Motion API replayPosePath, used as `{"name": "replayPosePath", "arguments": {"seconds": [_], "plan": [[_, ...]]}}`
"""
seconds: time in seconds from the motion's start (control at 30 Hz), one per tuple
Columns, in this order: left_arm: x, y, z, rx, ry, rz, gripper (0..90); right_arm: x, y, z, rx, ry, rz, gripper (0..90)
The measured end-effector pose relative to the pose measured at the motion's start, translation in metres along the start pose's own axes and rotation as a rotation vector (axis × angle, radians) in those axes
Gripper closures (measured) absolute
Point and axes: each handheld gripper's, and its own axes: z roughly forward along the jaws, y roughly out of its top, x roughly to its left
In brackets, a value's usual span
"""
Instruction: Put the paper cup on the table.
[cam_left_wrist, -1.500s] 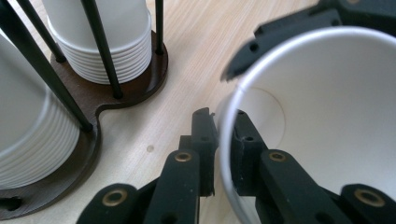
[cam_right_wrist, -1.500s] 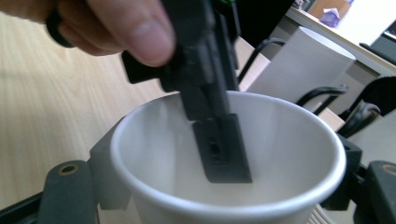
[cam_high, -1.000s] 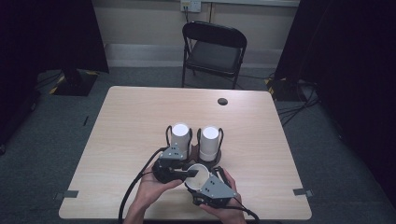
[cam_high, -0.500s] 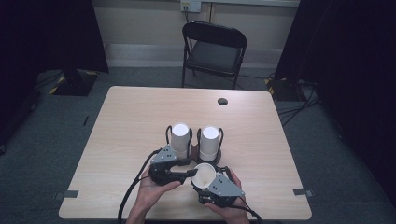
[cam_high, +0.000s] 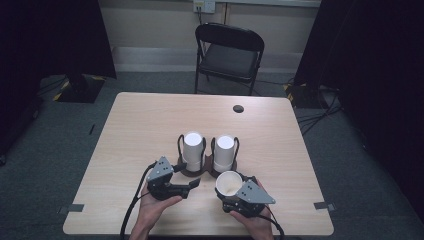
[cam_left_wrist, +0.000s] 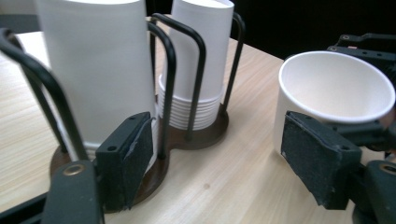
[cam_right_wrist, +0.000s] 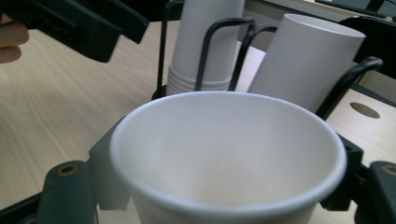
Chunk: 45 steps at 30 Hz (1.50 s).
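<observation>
Holding a single paper cup (cam_high: 229, 183) in the right gripper (cam_high: 235, 192), just beside the cup holder (cam_high: 207, 170)
In the left gripper view, the left gripper (cam_left_wrist: 219, 154) has just been opened wide, nothing between; the rack could be nudged. In the right gripper view, the cup (cam_right_wrist: 229, 158) could be crushed

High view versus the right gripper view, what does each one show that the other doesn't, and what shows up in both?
High view alone: the black folding chair beyond the table, and both hands, the left claw open with nothing between its jaws. Right gripper view alone: the rim and inside of the held paper cup up close, with its own jaws on either side of it. Shared: the two inverted white cup stacks in the dark wire holder, the wooden table, and the right claw holding that cup.
</observation>
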Motion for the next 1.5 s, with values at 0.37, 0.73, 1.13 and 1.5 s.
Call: {"name": "replayPosePath", "arguments": {"seconds": [0.37, 0.73, 1.13, 1.5], "plan": [[0.008, -0.026, -0.005, -0.024, 0.155, -0.057, 16.1, -0.022, -0.004, -0.009, -0.014, -0.041, 0.078, 23.3], [0.020, -0.049, -0.008, -0.053, 0.275, -0.061, 15.5, -0.046, -0.004, -0.014, -0.032, -0.121, 0.119, 23.6], [0.017, -0.058, -0.009, -0.119, 0.397, -0.044, 15.7, -0.076, 0.000, -0.006, -0.042, -0.177, 0.149, 23.6], [0.007, -0.060, -0.008, -0.140, 0.475, 0.039, 15.7, -0.091, -0.003, 0.005, -0.043, -0.201, 0.188, 23.6]]}}
